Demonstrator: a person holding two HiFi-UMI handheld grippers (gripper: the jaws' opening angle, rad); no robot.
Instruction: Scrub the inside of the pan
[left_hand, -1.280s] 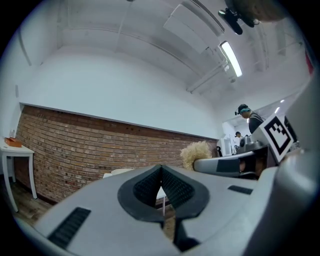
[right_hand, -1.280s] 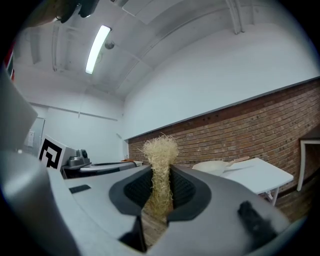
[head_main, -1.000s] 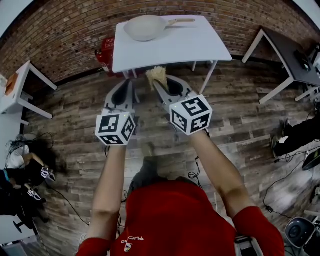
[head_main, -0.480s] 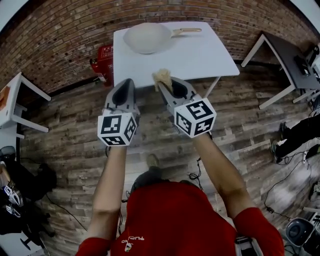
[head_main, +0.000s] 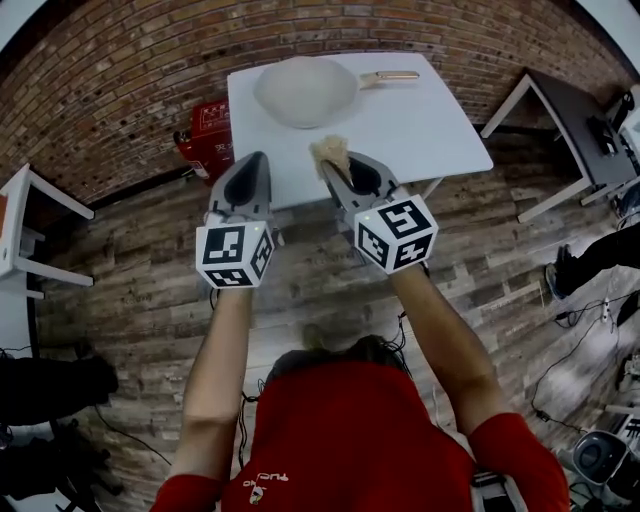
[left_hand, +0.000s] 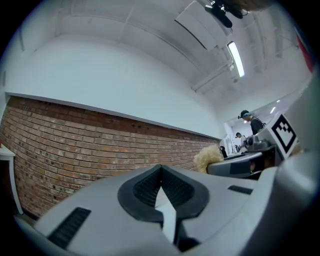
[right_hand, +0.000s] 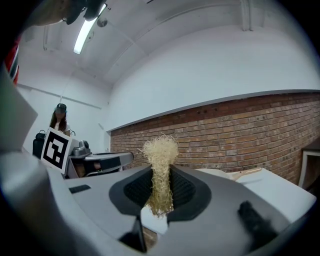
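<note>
Closing in on the surface (head_main: 430, 120) now: pan (head_main: 305, 90) sits nearer than a second ago, still untouched at the far edge. Right tongs (head_main: 333, 170) pinch the scrubber (head_main: 330, 150) tight; left tongs (head_main: 252, 165) are closed on nothing. Scrubbing hasn't started yet, just the approach.

The pan (head_main: 305, 90) lies far on the table (head_main: 420, 115). My left gripper (head_main: 254, 160) and right gripper (head_main: 334, 168) are side by side nearer, with the scrubber (head_main: 329, 150) in the right one.

Pan (right_hand: 246, 172) largely hidden behind right tongs (right_hand: 159, 186) in right gripper view.
</note>
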